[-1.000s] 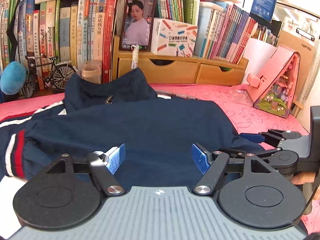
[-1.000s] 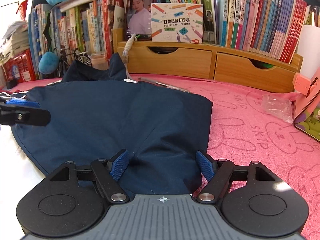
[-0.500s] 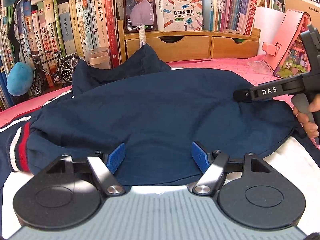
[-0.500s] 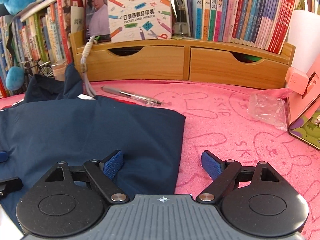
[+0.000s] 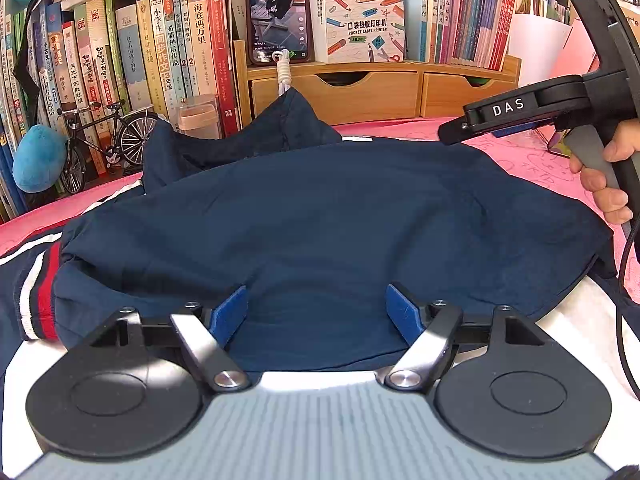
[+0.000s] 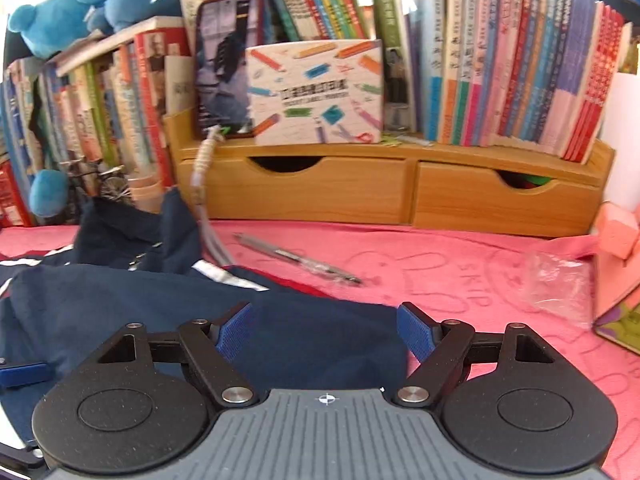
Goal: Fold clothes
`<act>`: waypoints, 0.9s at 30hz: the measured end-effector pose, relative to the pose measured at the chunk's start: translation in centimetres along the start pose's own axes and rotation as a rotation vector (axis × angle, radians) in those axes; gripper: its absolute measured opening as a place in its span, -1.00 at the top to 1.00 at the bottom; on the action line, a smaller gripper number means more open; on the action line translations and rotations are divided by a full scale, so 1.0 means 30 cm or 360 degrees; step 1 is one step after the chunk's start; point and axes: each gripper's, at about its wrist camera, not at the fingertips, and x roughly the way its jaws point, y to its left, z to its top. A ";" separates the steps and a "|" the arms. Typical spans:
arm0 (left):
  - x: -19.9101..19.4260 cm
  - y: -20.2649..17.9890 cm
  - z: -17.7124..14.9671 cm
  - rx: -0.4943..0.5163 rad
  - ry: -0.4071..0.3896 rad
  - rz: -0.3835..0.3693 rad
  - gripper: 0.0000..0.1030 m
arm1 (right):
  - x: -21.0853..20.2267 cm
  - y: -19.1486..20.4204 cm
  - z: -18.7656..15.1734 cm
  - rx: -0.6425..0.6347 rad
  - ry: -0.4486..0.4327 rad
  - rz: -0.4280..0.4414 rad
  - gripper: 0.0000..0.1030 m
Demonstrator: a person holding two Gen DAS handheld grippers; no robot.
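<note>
Left wrist view — pink bunny-print cloth [image 5: 520,156] across the surface, running out to 3 o'clock. Navy jacket [image 5: 320,220] spread flat over it, filling the centre; collar bunched at 12 o'clock, red-and-white striped cuff [image 5: 40,292] at 9 o'clock, white inner layer showing at 4 and 8 o'clock. Row of books [image 5: 132,52] at 11 o'clock; wooden drawer shelf [image 5: 380,88] at 12 o'clock, carrying a phone [image 5: 278,12] and a pocket label printer box [image 5: 356,28]. Model bicycle [image 5: 104,136] and blue plush [image 5: 38,158] at 10 o'clock. Left gripper [image 5: 316,312] at 6 o'clock, jaws wide and just been opening, navy fabric lying between the blue pads but not pinched. Right gripper [image 5: 452,136] at 2 o'clock, in a hand [image 5: 608,176], held above the jacket's far right edge.

Right wrist view — same pink cloth [image 6: 460,280] from 3 to 5 o'clock; jacket [image 6: 120,312] from 8 to 6 o'clock, its right edge under the jaws. Right gripper [image 6: 324,332] spread wide, jaws just been closing slightly, grasping nothing — fabric only beneath and between the pads. Pen [image 6: 296,258] on the cloth at centre; clear plastic wrapper [image 6: 556,280] at 3 o'clock; blue pad of the left gripper [image 6: 24,372] at 8 o'clock.
</note>
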 end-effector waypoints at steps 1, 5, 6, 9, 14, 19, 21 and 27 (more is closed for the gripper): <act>0.000 0.001 0.000 -0.0001 0.0000 0.0001 -0.52 | 0.017 0.020 -0.004 -0.0014 0.0031 0.0048 -0.53; 0.001 0.002 0.000 -0.0005 0.0002 0.0004 -0.54 | 0.054 0.063 -0.026 -0.0067 0.0081 0.0016 -0.70; 0.001 0.001 0.000 -0.0007 0.0002 0.0005 -0.55 | 0.038 0.067 -0.025 -0.0053 0.0078 0.0010 -0.68; 0.001 0.002 0.000 -0.0009 0.0003 0.0005 -0.56 | -0.063 0.080 -0.062 -0.0127 0.0015 0.0074 -0.67; 0.001 0.001 -0.001 -0.0008 0.0005 0.0008 -0.57 | -0.206 0.067 -0.159 -0.0251 -0.0011 0.0104 -0.72; 0.004 -0.001 -0.001 -0.0004 0.0011 0.0011 -0.68 | -0.272 -0.088 -0.286 -0.0097 0.0069 0.0010 -0.86; 0.004 -0.002 0.000 0.0001 0.0013 0.0008 -0.68 | -0.312 -0.173 -0.310 0.0121 0.0069 -0.0047 -0.85; 0.004 0.000 0.000 -0.0005 0.0020 0.0018 -0.72 | -0.485 -0.118 -0.376 -0.0079 -0.0160 -0.0021 -0.83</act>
